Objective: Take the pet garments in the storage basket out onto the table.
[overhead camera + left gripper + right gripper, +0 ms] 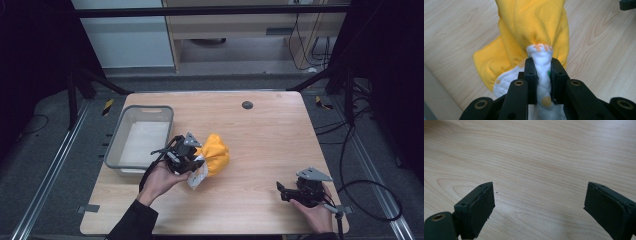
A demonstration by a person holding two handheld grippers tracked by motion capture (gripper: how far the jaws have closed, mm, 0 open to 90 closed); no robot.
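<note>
A yellow cloth [216, 152] with a white quilted lining lies bunched near the table's middle, just right of the grey bin. My left gripper [196, 161] is shut on a twisted white fold of the cloth [543, 82], and the yellow part [534, 30] hangs beyond the jaws over the wood. My right gripper [283, 191] rests near the table's front right, held in a hand. Its jaws stand wide open over bare wood, and the right gripper [539, 202] holds nothing.
A grey plastic bin [120, 142] stands at the table's left, with a pale bottom. A small dark round disc [247, 105] sits near the far edge. Cables [370, 200] trail on the floor to the right of the table.
</note>
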